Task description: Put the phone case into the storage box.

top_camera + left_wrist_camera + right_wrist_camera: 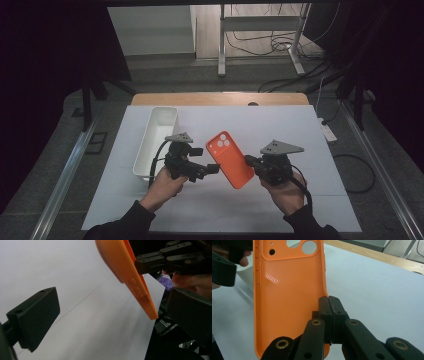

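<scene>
Clenched on the long edge of the orange phone case [287, 302], the right claw [329, 305] keeps it lifted above the table [280, 125]; the left claw [110, 312] is released beside it. Light, flexible and slick, the case is best gripped at its rim.

The high view hangs above my side of the table [300, 130] and looks forward and down, far enough back to take in the table's far edge and the floor beyond it; my forearms enter at its bottom edge. The left gripper view rides my left gripper [214, 168] and looks along its jaws, very close to the orange phone case [125, 272], towards my other hand. The right gripper view rides my right gripper [329, 315] and faces the table's far edge, close on the same case [289, 297]. All three share that case [229, 159] and the white tabletop.
</scene>
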